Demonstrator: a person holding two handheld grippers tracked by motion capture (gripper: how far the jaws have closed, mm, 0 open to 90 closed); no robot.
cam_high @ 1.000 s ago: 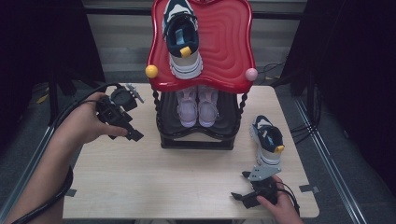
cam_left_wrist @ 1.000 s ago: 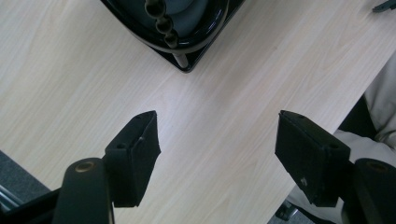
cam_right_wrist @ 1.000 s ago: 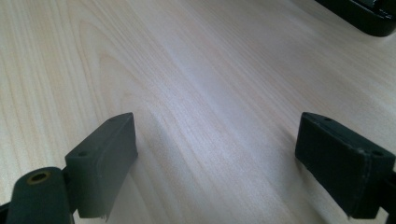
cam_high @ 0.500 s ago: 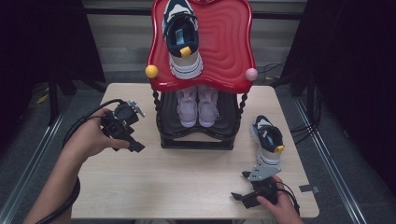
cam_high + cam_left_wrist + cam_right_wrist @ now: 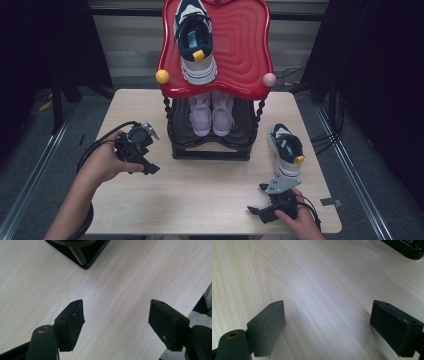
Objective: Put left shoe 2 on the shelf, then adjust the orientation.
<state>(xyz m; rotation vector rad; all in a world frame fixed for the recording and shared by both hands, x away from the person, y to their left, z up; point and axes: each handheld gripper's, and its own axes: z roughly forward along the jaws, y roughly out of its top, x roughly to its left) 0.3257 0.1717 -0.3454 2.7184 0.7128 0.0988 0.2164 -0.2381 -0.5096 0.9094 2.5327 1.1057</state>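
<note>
- High view: a red two-tier shoe rack point(image 5: 240, 60) is standing at the far middle of the table point(image 5: 200, 200); one dark-and-white sneaker point(image 5: 196, 42) is lying on the top tray, off to its left side, so space is being left beside it, likely for its mate.
- A pale pink pair point(image 5: 212, 112) is being kept on the lower shelf, side by side, toes toward the person.
- The matching loose sneaker point(image 5: 286, 152) is sitting on the table just right of the rack, upright, and just beyond the right tongs point(image 5: 262, 210), probably being staged for pickup.
- Right tongs are being held low near the table's near edge, jaws wide apart with nothing between them; in the right gripper view bare wood is showing between the pads point(image 5: 268, 327).
- Left tongs point(image 5: 145, 162) are being held over the table left of the rack, jaws apart and empty; in the left gripper view the rack's black base corner point(image 5: 85, 255) is lying ahead of them.
- Judged: the loose sneaker is the next thing to be gripped and lifted to the top tray.
</note>
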